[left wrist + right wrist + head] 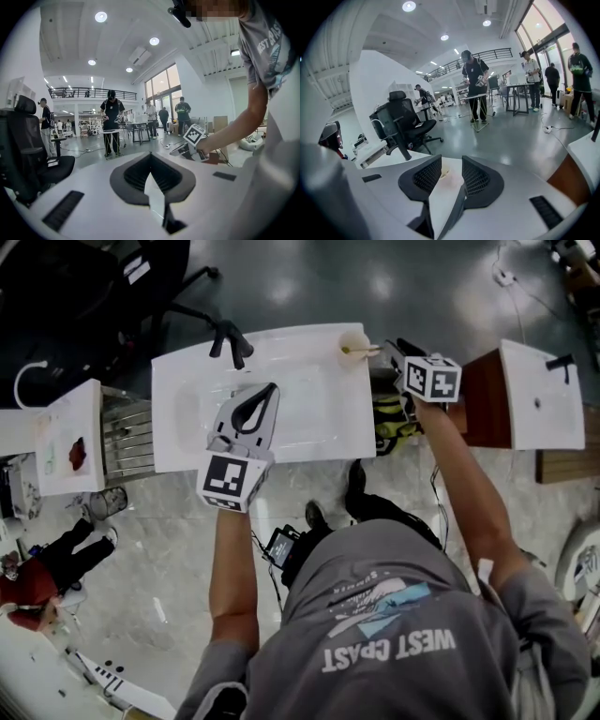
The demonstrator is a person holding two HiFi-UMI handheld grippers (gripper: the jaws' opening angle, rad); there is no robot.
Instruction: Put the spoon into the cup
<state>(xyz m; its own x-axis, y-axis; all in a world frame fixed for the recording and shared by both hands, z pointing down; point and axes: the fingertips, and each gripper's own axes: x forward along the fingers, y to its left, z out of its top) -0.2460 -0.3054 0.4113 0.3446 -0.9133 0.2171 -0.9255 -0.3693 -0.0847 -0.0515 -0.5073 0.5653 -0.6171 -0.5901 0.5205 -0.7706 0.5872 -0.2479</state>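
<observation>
A pale cup (354, 341) stands at the far right corner of the white table (309, 418). A spoon (362, 351) rests in the cup, its handle pointing right over the rim. My right gripper (384, 351) sits just right of the cup, its jaws open with a gap. In the right gripper view the cup (443, 172) shows low between the open jaws of the right gripper (451, 161), and no pad presses on anything. My left gripper (255, 407) hovers over the middle of the table. Its jaws meet, with nothing in them (150, 158).
A black office chair (112, 287) stands beyond the table's far left. A black bracket (231, 339) sits on the far edge. A second white table (539, 395) is at the right, and a small one (70, 442) at the left. A yellow-green bag (394, 418) lies below the cup corner.
</observation>
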